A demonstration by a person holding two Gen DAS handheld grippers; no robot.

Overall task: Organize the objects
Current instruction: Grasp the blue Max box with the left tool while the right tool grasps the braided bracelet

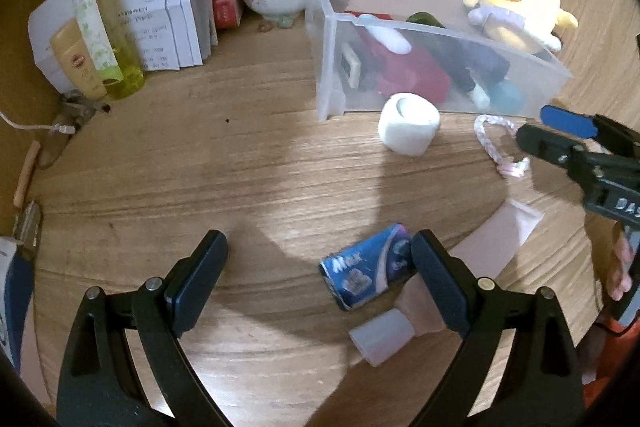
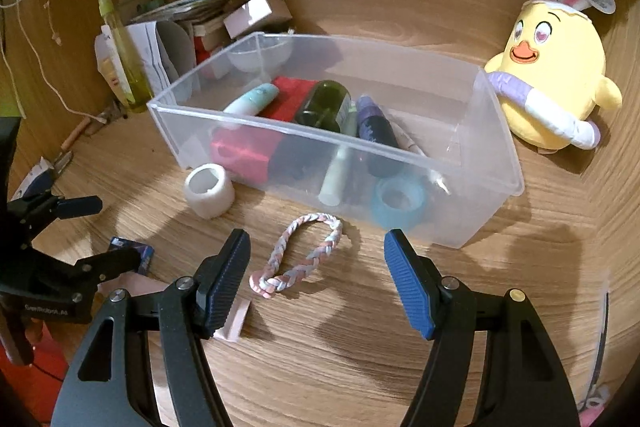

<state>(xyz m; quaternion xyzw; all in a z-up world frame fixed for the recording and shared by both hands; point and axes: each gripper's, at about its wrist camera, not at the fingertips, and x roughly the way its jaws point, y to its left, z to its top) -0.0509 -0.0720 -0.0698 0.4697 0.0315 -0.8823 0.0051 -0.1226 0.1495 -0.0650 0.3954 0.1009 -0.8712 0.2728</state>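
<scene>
Right wrist view: right tongs (image 2: 316,283) are spread wide over the braided band (image 2: 298,255), which is lying on the table just beside the clear bin (image 2: 500,163). Left tongs (image 1: 320,279) are also apart. Band's best pinched mid-braid, then lifted clear of the wall.

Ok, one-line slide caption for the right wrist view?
Open right gripper hovers over braided band beside the clear bin.

Wood-grain worktop (image 2: 360,347). Directly on it: clear plastic bin (image 2: 496,163) at frame centre; white tape roll (image 2: 209,191) just beside the bin's left corner; braided band (image 2: 298,257) in front of it; yellow plush chick (image 2: 556,75) upper right; blue packet (image 1: 368,267) lower centre of the left view.
</scene>
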